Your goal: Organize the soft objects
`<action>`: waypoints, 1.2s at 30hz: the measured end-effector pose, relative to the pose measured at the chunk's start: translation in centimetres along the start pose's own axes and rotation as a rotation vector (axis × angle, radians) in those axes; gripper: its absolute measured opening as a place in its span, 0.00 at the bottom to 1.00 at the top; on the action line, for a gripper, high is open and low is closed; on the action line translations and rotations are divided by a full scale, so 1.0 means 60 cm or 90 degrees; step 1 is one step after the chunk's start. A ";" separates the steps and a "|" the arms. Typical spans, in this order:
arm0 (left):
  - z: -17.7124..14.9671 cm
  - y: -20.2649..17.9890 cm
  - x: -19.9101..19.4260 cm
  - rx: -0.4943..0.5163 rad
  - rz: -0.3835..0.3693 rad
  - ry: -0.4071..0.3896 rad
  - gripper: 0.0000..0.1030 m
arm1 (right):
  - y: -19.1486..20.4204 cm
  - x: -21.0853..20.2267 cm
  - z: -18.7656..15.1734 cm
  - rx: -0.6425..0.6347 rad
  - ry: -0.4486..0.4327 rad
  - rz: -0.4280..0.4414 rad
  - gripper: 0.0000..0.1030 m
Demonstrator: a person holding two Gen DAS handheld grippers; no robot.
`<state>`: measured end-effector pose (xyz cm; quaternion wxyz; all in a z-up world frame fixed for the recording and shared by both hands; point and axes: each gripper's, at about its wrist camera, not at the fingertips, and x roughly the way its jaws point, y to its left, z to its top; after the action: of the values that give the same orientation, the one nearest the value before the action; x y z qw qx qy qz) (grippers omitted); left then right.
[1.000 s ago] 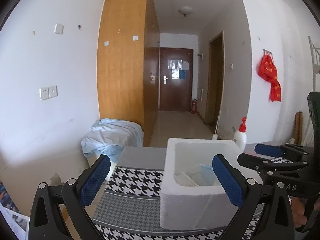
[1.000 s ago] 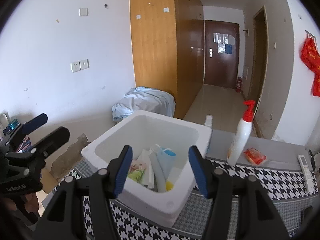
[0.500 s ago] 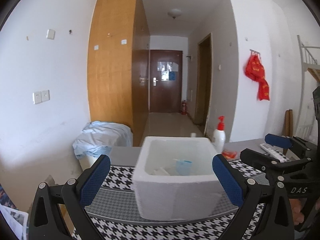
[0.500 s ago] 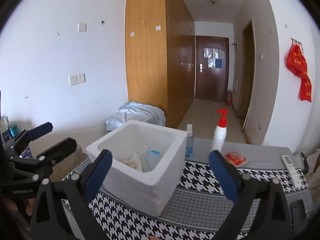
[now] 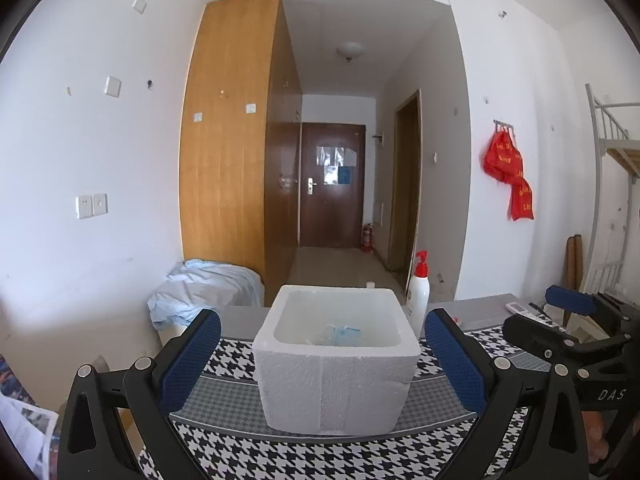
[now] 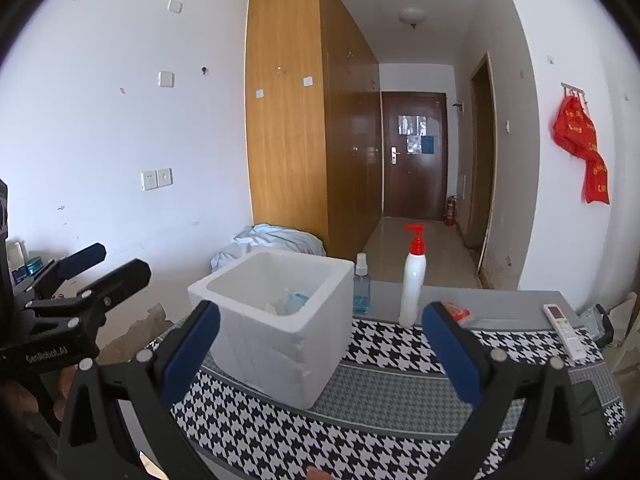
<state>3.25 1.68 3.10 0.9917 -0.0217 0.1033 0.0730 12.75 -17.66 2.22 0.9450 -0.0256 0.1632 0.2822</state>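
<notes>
A white foam box stands on the houndstooth tablecloth; it also shows in the right wrist view. Soft pouches and tubes lie inside it, only their tops visible. My left gripper is open and empty, its blue pads either side of the box, held back from it. My right gripper is open and empty, in front of the box's right side. A red packet lies on the grey table behind the cloth.
A white pump bottle with a red top and a small blue spray bottle stand behind the box. A white remote lies at the right. A blue cloth heap lies beyond the table's left end.
Both grippers have drawn back and up from the box, which now looks smaller. The right gripper's jaws have opened wide. The left camera has swung so the box is centred.
</notes>
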 end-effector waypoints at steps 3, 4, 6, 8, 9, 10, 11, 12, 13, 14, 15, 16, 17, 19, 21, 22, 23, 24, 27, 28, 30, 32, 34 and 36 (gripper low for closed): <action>-0.006 -0.007 -0.006 0.007 0.004 -0.007 0.99 | -0.004 -0.009 -0.012 0.000 -0.001 -0.013 0.99; -0.011 -0.008 -0.010 0.008 0.005 -0.010 0.99 | -0.005 -0.011 -0.016 -0.001 -0.002 -0.015 0.99; -0.017 -0.013 -0.015 0.012 0.003 -0.013 0.99 | -0.010 -0.016 -0.022 0.001 -0.002 -0.018 0.99; -0.025 -0.015 -0.018 0.009 0.006 -0.019 0.99 | -0.015 -0.021 -0.028 0.007 -0.003 -0.020 0.99; -0.028 -0.016 -0.020 0.009 0.007 -0.021 0.99 | -0.018 -0.022 -0.031 0.011 -0.005 -0.024 0.99; -0.033 -0.019 -0.020 0.012 0.007 -0.021 0.99 | -0.021 -0.024 -0.034 0.014 -0.004 -0.027 0.99; -0.037 -0.019 -0.021 0.014 0.005 -0.021 0.99 | -0.023 -0.025 -0.037 0.015 -0.003 -0.029 0.99; -0.039 -0.020 -0.022 0.016 0.004 -0.021 0.99 | -0.026 -0.026 -0.041 0.017 -0.004 -0.029 0.99; -0.043 -0.022 -0.022 0.018 0.006 -0.021 0.99 | -0.028 -0.028 -0.044 0.018 -0.003 -0.031 0.99; -0.045 -0.022 -0.024 0.017 0.008 -0.021 0.99 | -0.029 -0.031 -0.047 0.018 -0.005 -0.035 0.99; -0.047 -0.023 -0.025 0.018 0.009 -0.021 0.99 | -0.029 -0.034 -0.050 0.018 -0.010 -0.037 0.99; -0.049 -0.025 -0.027 0.020 0.008 -0.023 0.99 | -0.030 -0.038 -0.054 0.018 -0.013 -0.039 0.99; -0.052 -0.026 -0.029 0.021 0.009 -0.024 0.99 | -0.031 -0.041 -0.057 0.018 -0.014 -0.039 0.99; -0.058 -0.025 -0.033 0.015 0.008 -0.029 0.99 | -0.031 -0.046 -0.063 0.021 -0.017 -0.041 0.99; -0.062 -0.023 -0.033 0.014 0.007 -0.025 0.99 | -0.031 -0.047 -0.069 0.021 -0.014 -0.044 0.99; -0.066 -0.023 -0.032 0.016 0.012 -0.027 0.99 | -0.032 -0.048 -0.072 0.021 -0.014 -0.046 0.99; -0.068 -0.024 -0.032 0.017 0.014 -0.027 0.99 | -0.033 -0.049 -0.075 0.022 -0.014 -0.048 0.99; -0.072 -0.024 -0.032 0.017 0.014 -0.026 0.99 | -0.034 -0.049 -0.078 0.024 -0.013 -0.048 0.99; -0.082 -0.025 -0.029 0.018 0.011 -0.016 0.99 | -0.038 -0.048 -0.086 0.032 -0.009 -0.044 0.99; -0.085 -0.024 -0.029 0.019 0.010 -0.015 0.99 | -0.039 -0.048 -0.089 0.033 -0.008 -0.043 0.99; -0.088 -0.025 -0.027 0.021 0.009 -0.012 0.99 | -0.039 -0.047 -0.091 0.032 -0.006 -0.043 0.99; -0.092 -0.027 -0.027 0.024 0.007 -0.009 0.99 | -0.037 -0.048 -0.093 0.028 -0.006 -0.044 0.99; -0.095 -0.029 -0.028 0.027 0.002 -0.008 0.99 | -0.037 -0.048 -0.096 0.026 -0.005 -0.046 0.99; -0.098 -0.032 -0.028 0.030 0.002 -0.009 0.99 | -0.037 -0.049 -0.098 0.025 -0.005 -0.045 0.99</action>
<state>0.69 -0.77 -2.25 0.9926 0.0026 0.0982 0.0720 9.92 -21.89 -2.51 0.9553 -0.0115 0.1644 0.2456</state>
